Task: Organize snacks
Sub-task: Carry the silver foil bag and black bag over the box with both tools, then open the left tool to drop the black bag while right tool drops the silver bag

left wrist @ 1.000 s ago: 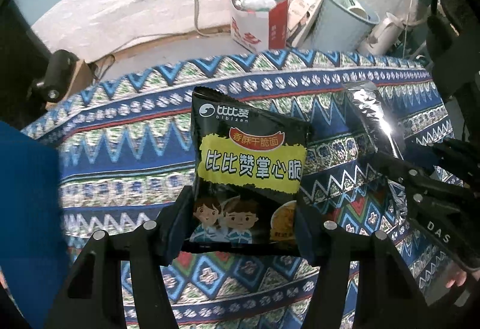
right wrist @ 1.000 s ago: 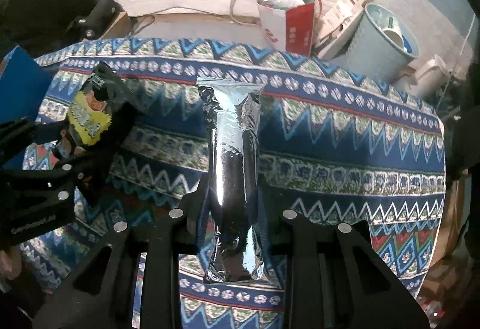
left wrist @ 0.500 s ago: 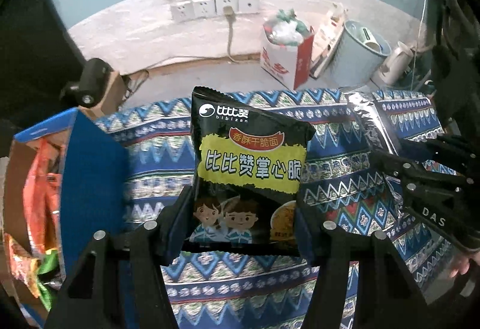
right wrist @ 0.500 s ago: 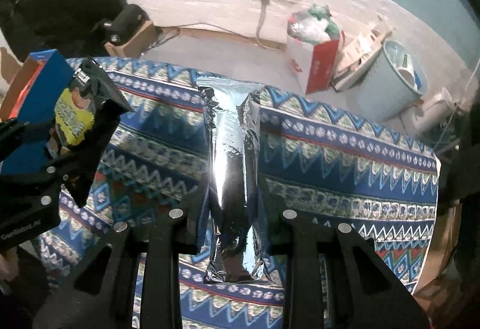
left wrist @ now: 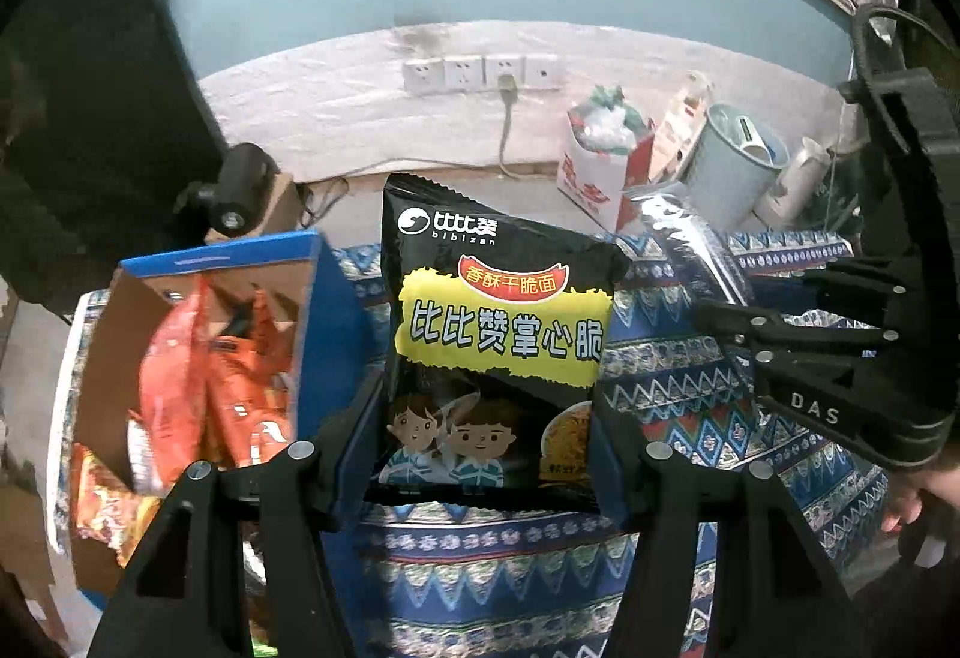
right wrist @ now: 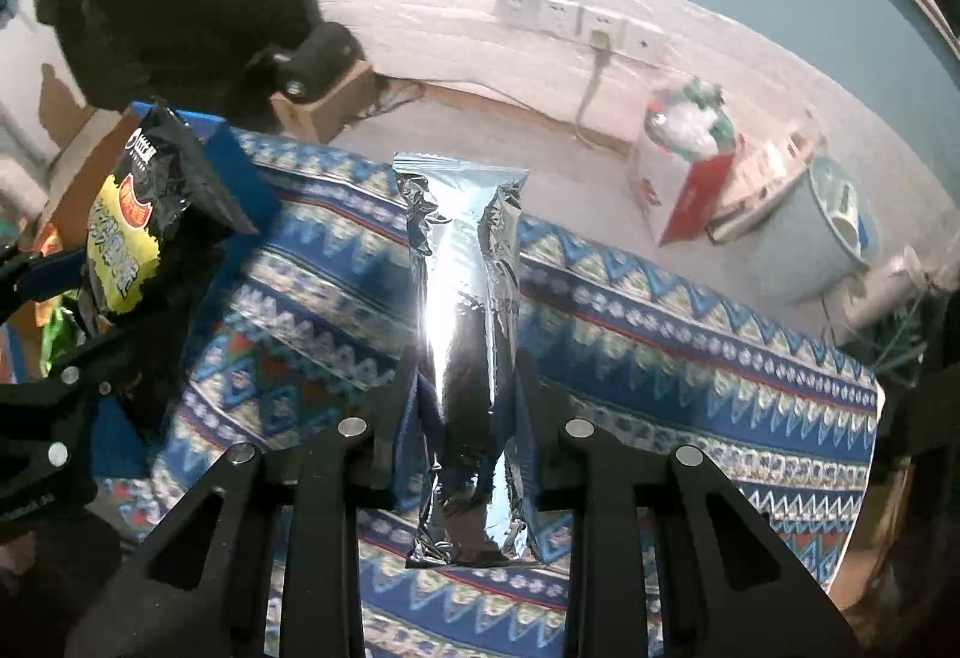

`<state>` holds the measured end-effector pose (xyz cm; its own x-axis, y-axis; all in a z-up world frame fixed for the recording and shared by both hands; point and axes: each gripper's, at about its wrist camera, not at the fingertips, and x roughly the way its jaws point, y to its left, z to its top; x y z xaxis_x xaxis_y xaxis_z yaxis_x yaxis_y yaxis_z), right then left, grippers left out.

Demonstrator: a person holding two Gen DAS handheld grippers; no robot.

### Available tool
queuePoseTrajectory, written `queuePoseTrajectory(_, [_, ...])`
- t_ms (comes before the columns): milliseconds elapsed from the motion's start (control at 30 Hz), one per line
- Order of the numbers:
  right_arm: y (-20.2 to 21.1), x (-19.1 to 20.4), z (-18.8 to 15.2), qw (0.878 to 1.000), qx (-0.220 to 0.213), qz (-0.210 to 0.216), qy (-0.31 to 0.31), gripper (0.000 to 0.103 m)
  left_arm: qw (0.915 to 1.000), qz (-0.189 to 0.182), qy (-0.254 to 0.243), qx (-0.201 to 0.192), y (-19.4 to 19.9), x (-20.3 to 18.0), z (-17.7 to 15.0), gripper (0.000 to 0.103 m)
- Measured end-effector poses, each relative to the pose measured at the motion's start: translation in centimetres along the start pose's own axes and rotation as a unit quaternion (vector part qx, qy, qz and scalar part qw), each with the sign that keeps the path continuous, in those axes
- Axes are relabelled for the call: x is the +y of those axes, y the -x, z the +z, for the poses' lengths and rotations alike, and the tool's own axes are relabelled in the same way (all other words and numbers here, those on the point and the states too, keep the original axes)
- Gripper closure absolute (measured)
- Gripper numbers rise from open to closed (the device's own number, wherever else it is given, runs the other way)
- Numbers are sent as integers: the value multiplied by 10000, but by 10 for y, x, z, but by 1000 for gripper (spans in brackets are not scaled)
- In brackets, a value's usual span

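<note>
The black noodle-snack packet [left wrist: 498, 352] hangs above the patterned tablecloth [left wrist: 672, 376], near the table's left edge beside the open blue box [left wrist: 312, 298] of orange packets [left wrist: 198, 370]. The left gripper [left wrist: 486, 448] pinches it across its lower part, pads on both side edges. The right gripper [right wrist: 465, 418] pinches the slim silver foil pouch [right wrist: 462, 298] the same way, above the cloth's middle. Both packs look light, crinkly and slick, and their contents probably crush easily. A grip low across the width, near the sealed seam, seems safest against slipping.
</note>
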<state>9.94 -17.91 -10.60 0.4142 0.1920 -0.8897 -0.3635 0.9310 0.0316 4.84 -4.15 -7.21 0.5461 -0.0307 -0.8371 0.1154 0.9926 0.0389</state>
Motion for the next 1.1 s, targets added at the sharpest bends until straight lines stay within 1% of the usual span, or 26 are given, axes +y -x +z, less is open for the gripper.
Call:
queuePoseTrajectory(133, [6, 23, 11, 9998, -53, 135, 140, 76, 9998, 53, 122, -130, 14, 18, -2, 41])
queuePoseTrajectory(367, [12, 68, 30, 9987, -114, 327, 378, 76, 9986, 275, 329, -317, 32, 54, -10, 41])
queuePoseTrajectory(767, [4, 133, 58, 9957, -74, 543, 744, 76, 9943, 436, 890, -383, 48, 121, -24, 41])
queuePoseTrajectory(1100, [-8, 183, 80, 9918, -50, 754, 1035, 76, 9881, 548, 1416, -263, 46, 175, -40, 41])
